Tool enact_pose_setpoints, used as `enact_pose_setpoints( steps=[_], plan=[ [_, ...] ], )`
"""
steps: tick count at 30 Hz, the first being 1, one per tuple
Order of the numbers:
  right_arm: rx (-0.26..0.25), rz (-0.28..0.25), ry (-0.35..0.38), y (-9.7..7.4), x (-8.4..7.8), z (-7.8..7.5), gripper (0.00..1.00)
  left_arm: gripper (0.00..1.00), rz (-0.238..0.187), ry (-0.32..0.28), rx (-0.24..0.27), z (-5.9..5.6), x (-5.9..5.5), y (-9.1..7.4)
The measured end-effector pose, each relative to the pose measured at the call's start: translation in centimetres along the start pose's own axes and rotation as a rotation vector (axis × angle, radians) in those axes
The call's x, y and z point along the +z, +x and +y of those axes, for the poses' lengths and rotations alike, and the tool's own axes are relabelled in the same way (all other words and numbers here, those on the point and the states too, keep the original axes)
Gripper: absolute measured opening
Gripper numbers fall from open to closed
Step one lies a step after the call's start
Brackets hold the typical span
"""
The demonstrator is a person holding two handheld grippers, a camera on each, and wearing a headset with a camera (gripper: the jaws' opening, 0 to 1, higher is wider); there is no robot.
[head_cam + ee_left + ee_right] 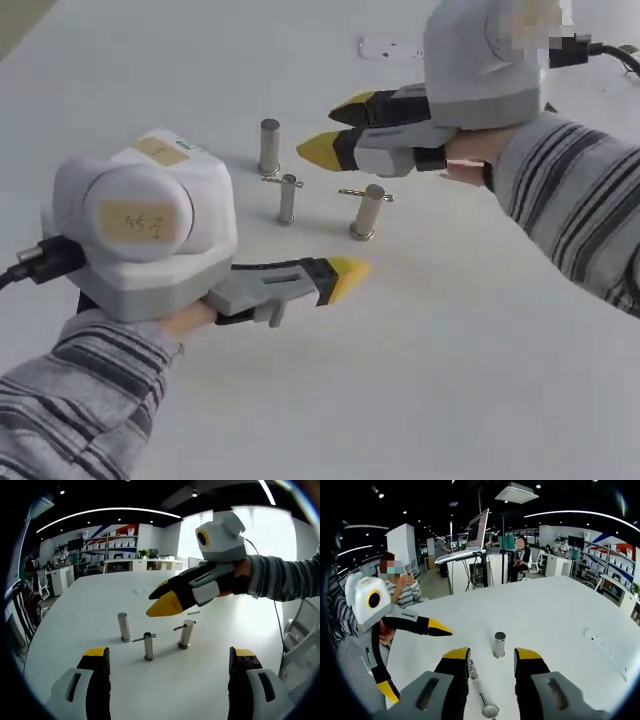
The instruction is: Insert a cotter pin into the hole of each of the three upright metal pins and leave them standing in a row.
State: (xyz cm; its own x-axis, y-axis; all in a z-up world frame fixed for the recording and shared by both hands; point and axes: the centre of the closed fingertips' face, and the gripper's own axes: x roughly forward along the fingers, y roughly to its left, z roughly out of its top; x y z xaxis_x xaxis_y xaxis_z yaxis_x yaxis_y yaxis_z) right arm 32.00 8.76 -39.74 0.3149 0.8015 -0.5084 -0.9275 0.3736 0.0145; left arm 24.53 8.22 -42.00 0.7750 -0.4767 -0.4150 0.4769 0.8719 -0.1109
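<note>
Head view: 3 steel pins upright, loose row mid-table (470, 330). Far pin (270, 147) is bare. Middle pin (288, 198) has a cotter pin (272, 181) thru it, as does the near pin (367, 211). Right gripper (328, 128) hovers just beside the far pin. Left gripper (340, 280) sits low, near the row.

Left gripper view: its jaws are wide apart, nothing in them.

Right gripper view: jaws parted, empty, far pin (499, 645) between them.

Pins prob. stiff, slick, tippy, so steady one low on the shank. Cotter pins look light, thin, springy, so take one by the loop end.
</note>
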Motion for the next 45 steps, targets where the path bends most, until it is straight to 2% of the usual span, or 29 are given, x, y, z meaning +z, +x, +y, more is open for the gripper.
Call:
enact_pose_setpoints(
  steps=[4, 7, 11, 13, 14, 16, 22, 26, 31, 33, 36, 45],
  plan=[
    [-0.008, -0.024, 0.051, 1.5, 0.4, -0.8, 0.32, 0.99, -0.001, -0.018, 0.006, 0.2, 0.0, 0.0],
    [-0.009, -0.035, 0.064, 2.0, 0.5, -0.5, 0.32, 0.99, 0.003, -0.023, 0.012, 0.4, -0.1, 0.0],
    [-0.013, -0.030, 0.092, 3.0, 0.3, -0.6, 0.32, 0.99, -0.002, -0.029, 0.022, 0.6, 0.0, -0.1],
    [-0.014, -0.024, 0.104, 3.9, 0.0, -1.4, 0.32, 0.99, 0.000, -0.030, 0.032, 0.8, -0.1, -0.1],
    [-0.011, -0.019, 0.108, 4.0, 0.1, -0.8, 0.32, 0.99, 0.003, -0.028, 0.035, 0.8, -0.1, -0.1],
    [-0.011, -0.010, 0.110, 4.6, -0.2, -1.2, 0.31, 0.99, 0.003, -0.029, 0.041, 1.0, -0.1, -0.1],
    [-0.012, 0.013, 0.115, 6.5, -0.7, -1.9, 0.26, 0.99, 0.010, -0.034, 0.057, 1.4, -0.3, -0.1],
    [-0.022, 0.029, 0.114, 7.0, -1.1, -1.9, 0.18, 0.98, 0.008, -0.038, 0.063, 1.5, -0.3, -0.1],
    [-0.039, 0.057, 0.113, 7.6, -1.8, -2.2, 0.17, 0.97, 0.017, -0.036, 0.060, 1.5, -0.5, -0.1],
    [-0.045, 0.073, 0.114, 7.8, -2.2, -2.5, 0.16, 0.97, 0.026, -0.052, 0.050, 1.4, -0.8, 0.0],
    [-0.039, 0.064, 0.165, 7.7, -2.0, -2.4, 0.14, 0.97, 0.029, -0.061, 0.051, 1.5, -0.9, 0.1],
    [-0.032, 0.062, 0.169, 8.2, -2.1, -2.4, 0.13, 0.96, 0.022, -0.050, 0.066, 2.0, -0.8, 0.0]
  ],
)
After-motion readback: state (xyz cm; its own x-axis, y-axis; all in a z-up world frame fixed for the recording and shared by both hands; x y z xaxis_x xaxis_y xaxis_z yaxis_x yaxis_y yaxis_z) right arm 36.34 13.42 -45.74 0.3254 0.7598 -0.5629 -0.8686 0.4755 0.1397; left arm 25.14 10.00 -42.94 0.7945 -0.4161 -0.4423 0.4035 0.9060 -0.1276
